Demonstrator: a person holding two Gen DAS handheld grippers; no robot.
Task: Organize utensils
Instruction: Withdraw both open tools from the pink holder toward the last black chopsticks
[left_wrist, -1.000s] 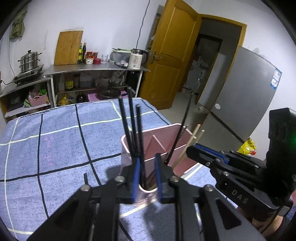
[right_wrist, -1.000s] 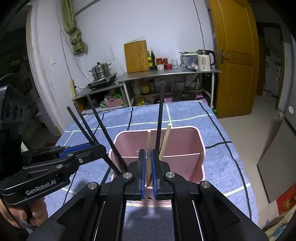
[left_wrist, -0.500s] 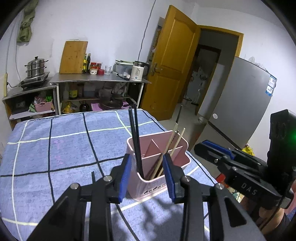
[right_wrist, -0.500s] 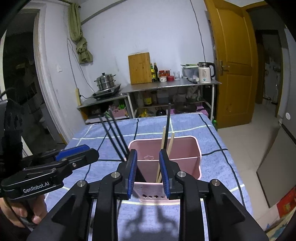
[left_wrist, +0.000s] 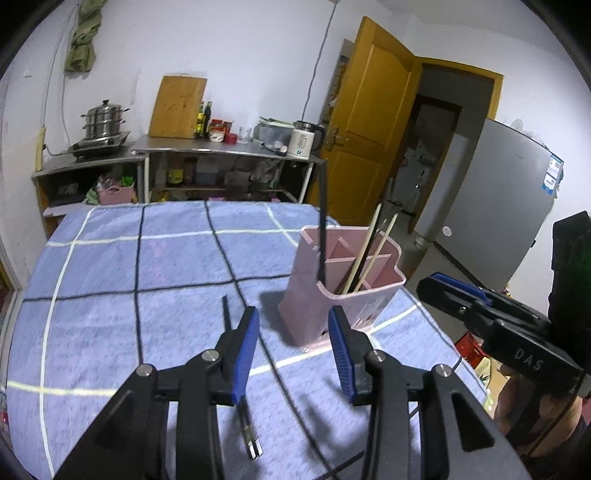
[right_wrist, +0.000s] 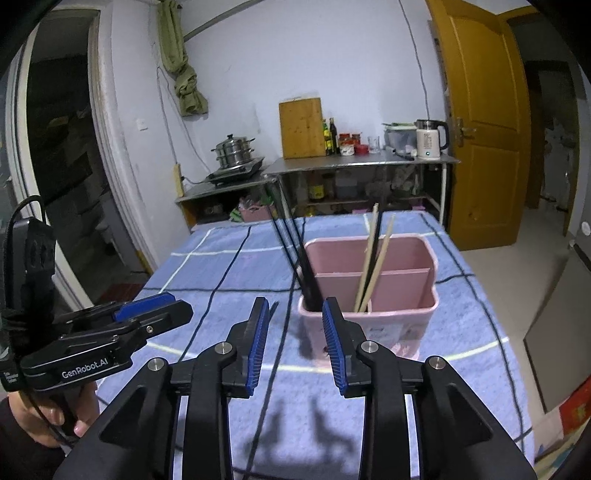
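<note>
A pink divided holder (left_wrist: 343, 295) (right_wrist: 391, 291) stands near the right edge of the table. Black chopsticks (left_wrist: 322, 229) (right_wrist: 295, 251) stand in its left compartment, and a pair of wooden chopsticks (left_wrist: 365, 254) (right_wrist: 371, 266) with one dark stick leans in the one beside it. My left gripper (left_wrist: 293, 317) hovers short of the holder, jaws opening, nothing between the pads. My right gripper (right_wrist: 295, 306) is likewise back from the holder, jaws opening and empty. One black chopstick (left_wrist: 240, 402) with a silver end lies on the cloth under the left finger.
A blue checked cloth (left_wrist: 129, 295) covers the table, whose edge drops off just right of the holder. A steel shelf (right_wrist: 362, 162) with kettle, bottles and cutting board stands behind. An orange door (left_wrist: 365, 122) and grey fridge (left_wrist: 491, 199) are to the right.
Both grippers let go of their chopsticks, which now stand in the holder. Both have pulled back from the holder and their jaws have widened.
</note>
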